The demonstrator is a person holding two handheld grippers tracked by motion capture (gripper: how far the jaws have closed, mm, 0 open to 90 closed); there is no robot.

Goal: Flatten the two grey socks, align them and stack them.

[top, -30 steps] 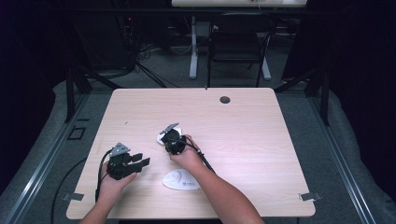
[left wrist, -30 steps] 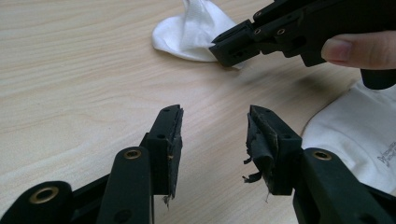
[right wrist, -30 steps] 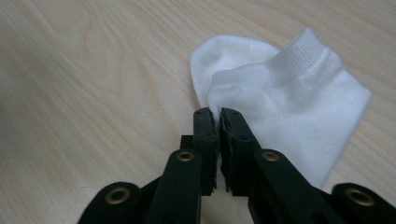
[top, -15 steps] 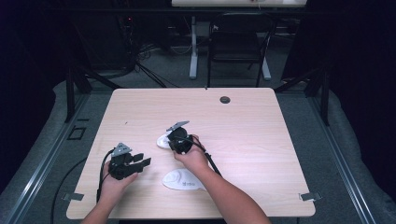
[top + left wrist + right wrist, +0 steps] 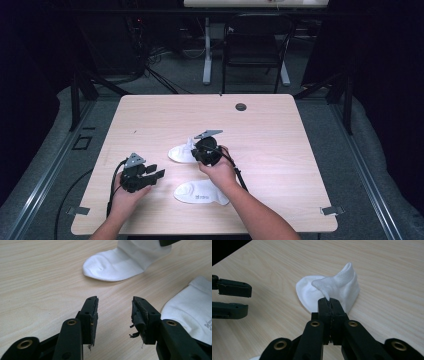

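Observation:
Two white socks lie on the light wooden table (image 5: 280, 150). My right gripper (image 5: 196, 151) (image 5: 329, 302) is shut on a pinch of fabric of the farther sock (image 5: 179, 153) (image 5: 332, 287). That fold is pulled up into a peak while the toe end rests on the wood. The nearer sock (image 5: 200, 192) (image 5: 192, 307) lies flat beside the person's right forearm. My left gripper (image 5: 152, 172) (image 5: 115, 307) hovers low at the front left, open, with nothing between its jaws. It points toward the farther sock (image 5: 117, 262).
A small black round grommet (image 5: 241, 106) sits near the table's far edge. A dark chair (image 5: 255, 45) and a desk leg (image 5: 207, 50) stand beyond the table. The left gripper's cable (image 5: 112, 190) trails off the front edge.
My right gripper has moved to the right and risen a little, drawing the farther sock's fabric along and up. The left gripper and the nearer sock have stayed put.

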